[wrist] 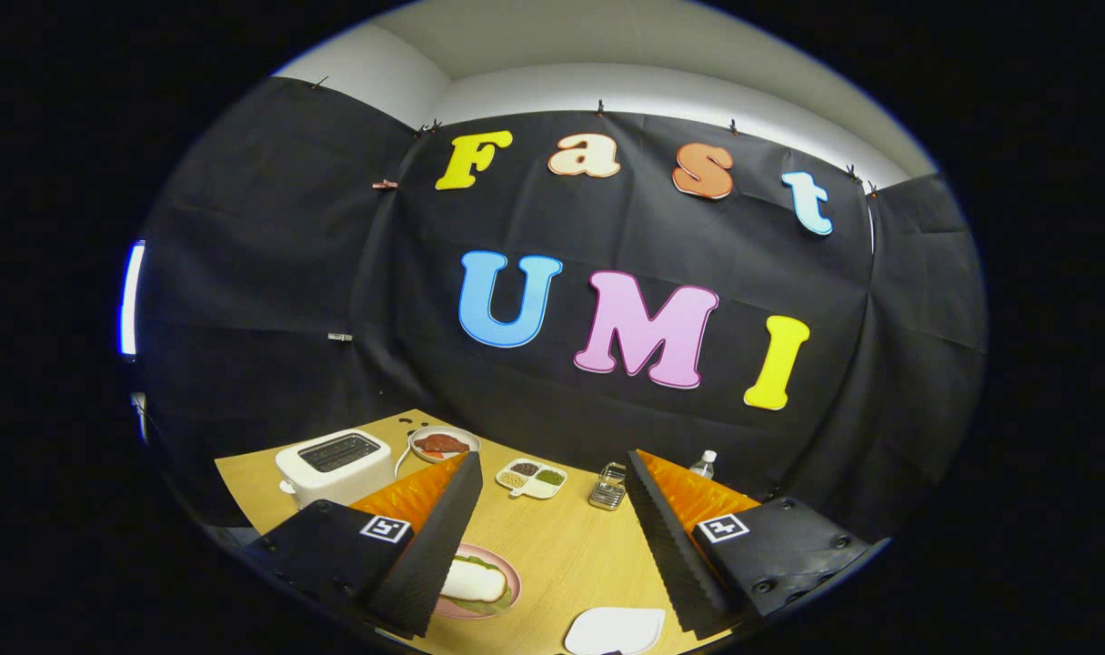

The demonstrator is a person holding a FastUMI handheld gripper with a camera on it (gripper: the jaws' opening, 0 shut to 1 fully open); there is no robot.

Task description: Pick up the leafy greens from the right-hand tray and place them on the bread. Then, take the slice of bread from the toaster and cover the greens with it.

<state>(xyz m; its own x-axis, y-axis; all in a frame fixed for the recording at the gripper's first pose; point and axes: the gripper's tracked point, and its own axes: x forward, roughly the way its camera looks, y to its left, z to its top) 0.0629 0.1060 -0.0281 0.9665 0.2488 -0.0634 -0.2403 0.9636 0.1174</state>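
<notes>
My gripper (554,458) is open, held above the wooden table (570,546) with nothing between its fingers. A pink plate (512,575) lies beside the left finger, partly hidden by it. On the plate is a pale slice of bread (475,582), and green leaves (502,600) peek out from under its edge. A white tray (616,629) lies near me between the fingers, its visible surface bare. The white toaster (334,464) stands beyond the left finger, and its slots look dark.
Behind the toaster is a white plate (441,444) with reddish food. A small divided dish of seasonings (532,478), a metal holder (608,487) and a small bottle (705,464) line the table's far side by the black cloth wall.
</notes>
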